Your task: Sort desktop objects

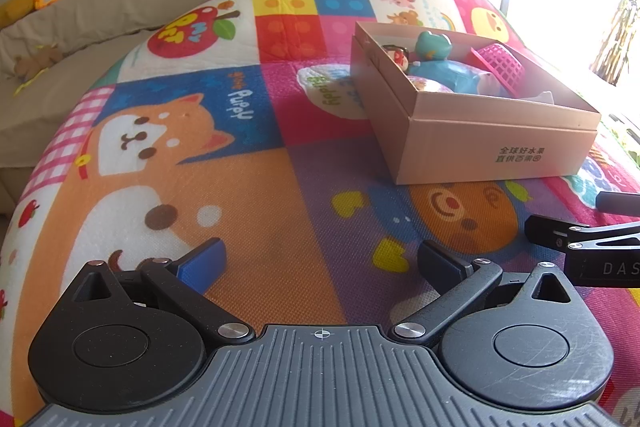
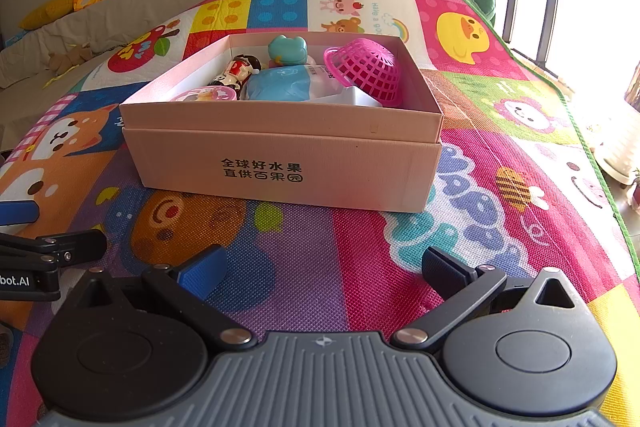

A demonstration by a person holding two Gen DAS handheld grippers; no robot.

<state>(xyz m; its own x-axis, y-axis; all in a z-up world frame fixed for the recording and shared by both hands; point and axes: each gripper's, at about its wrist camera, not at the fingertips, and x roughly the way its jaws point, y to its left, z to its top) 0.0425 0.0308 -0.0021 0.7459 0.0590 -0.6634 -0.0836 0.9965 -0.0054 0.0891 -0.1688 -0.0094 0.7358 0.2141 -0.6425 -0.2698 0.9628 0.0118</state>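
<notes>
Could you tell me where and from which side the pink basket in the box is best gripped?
Grip the pink basket by its flared rim at the upper left, coming from above. It lies tipped, mouth toward the frog toy, so that rim stands free, while its mesh body rests against the box wall at the right corner. The right tool is open and faces it.

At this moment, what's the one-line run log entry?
left gripper: open, empty | right gripper: open, empty | pink box: holds pink basket, frog toy, doll | mat: no loose objects visible
</notes>
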